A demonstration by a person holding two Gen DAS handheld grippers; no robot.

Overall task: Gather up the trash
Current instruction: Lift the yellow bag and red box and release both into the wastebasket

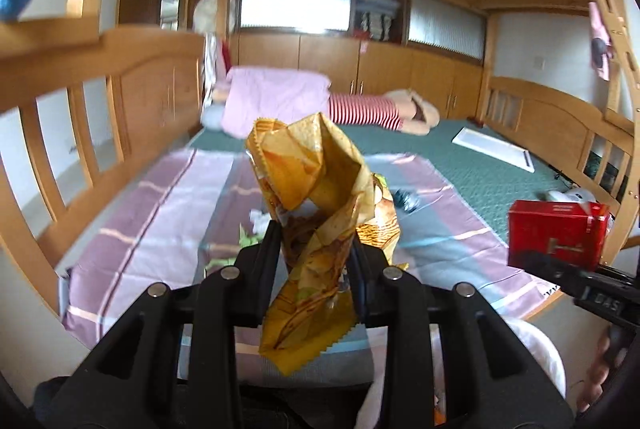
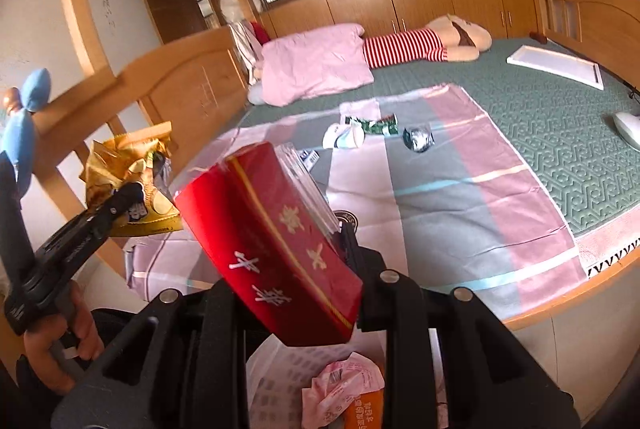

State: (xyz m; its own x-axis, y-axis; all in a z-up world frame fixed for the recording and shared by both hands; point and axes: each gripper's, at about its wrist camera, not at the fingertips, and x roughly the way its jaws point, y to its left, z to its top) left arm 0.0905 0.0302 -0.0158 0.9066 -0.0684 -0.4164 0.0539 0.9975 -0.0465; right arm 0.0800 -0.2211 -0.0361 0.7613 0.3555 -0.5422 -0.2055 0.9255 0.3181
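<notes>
My left gripper (image 1: 314,249) is shut on a crumpled yellow snack wrapper (image 1: 320,197) and holds it above the bed's near edge; the wrapper also shows in the right wrist view (image 2: 124,165). My right gripper (image 2: 280,253) is shut on a red box (image 2: 272,237) with a clear sleeve, held above a white trash bag (image 2: 276,381) that holds pink and orange wrappers. The red box also shows at the right of the left wrist view (image 1: 556,233). More trash lies on the striped sheet: a green wrapper (image 2: 378,127), a crumpled white piece (image 2: 344,137) and a silver wrapper (image 2: 418,137).
The striped pink and grey sheet (image 2: 460,197) lies on a green mattress (image 2: 560,133) in a wooden bunk bed. A pink pillow (image 2: 316,65), a striped plush toy (image 2: 416,43) and a white flat board (image 2: 556,67) lie farther back. A wooden headboard (image 1: 120,97) stands at the left.
</notes>
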